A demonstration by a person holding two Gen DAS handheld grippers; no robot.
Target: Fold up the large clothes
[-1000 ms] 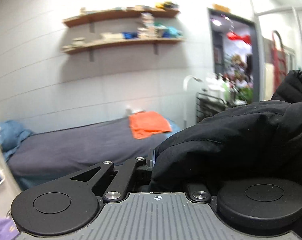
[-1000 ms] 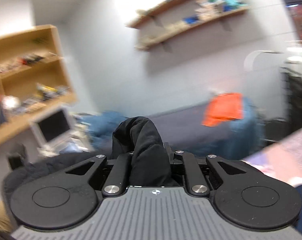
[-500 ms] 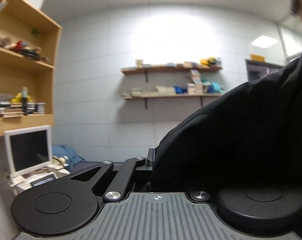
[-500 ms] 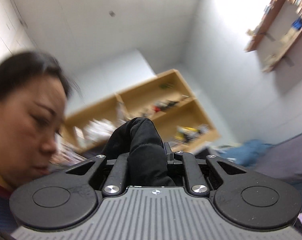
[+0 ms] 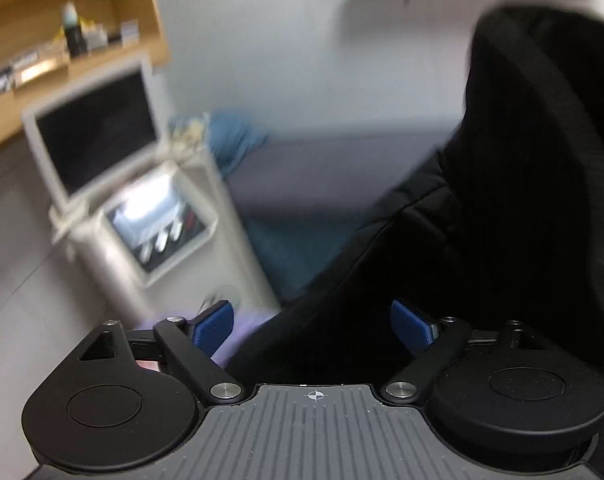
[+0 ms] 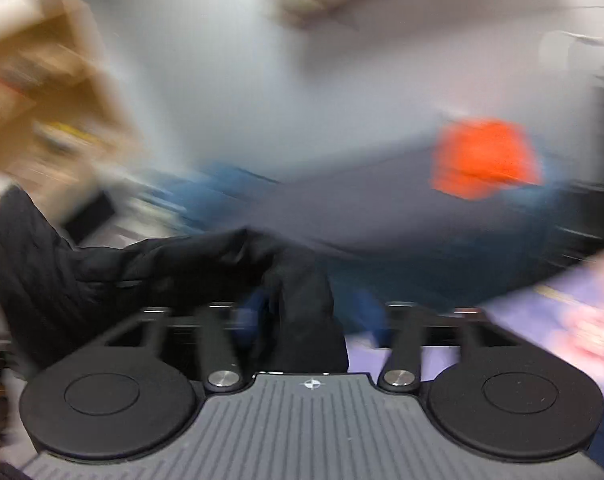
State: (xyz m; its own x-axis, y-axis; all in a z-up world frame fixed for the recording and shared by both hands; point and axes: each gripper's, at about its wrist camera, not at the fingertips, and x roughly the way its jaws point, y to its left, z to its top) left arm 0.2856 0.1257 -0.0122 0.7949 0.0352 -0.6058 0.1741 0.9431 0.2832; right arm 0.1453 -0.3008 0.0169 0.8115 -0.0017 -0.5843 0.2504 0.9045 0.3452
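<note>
One black quilted jacket [image 5: 513,208], puffy, matte, stitched in narrow ribs at its rounded edge, billowing up the right side of the left wrist view and sloping down to the space between the blue pads. Left hand-held gripper [image 5: 312,326] spread wide, jaws just opened, two ridged blue pads well apart; black cloth lying between them but clear of the left pad, contact with the right pad not discernible. No grip visible.

Right hand-held gripper [image 6: 309,320] seen through heavy motion blur, jaws just opened and standing apart; a fold of the same jacket [image 6: 302,292] draped between them and over the body, with no clear pressing from either pad. Rest of the cloth trailing off to the left in a ribbed, sleeve-like bulge.

Beyond: one bed [image 6: 381,200] with a smooth dark grey cover over teal sides, one bright orange folded cloth [image 6: 483,158] on its far end, one crumpled blue bundle [image 5: 238,140] at its head. One white-framed monitor [image 5: 94,132] with a dark screen on a pale cart, beneath a boxy wooden shelf unit [image 5: 82,12] holding small, blurred items. Lavender surface low in both views, too blurred to identify.
</note>
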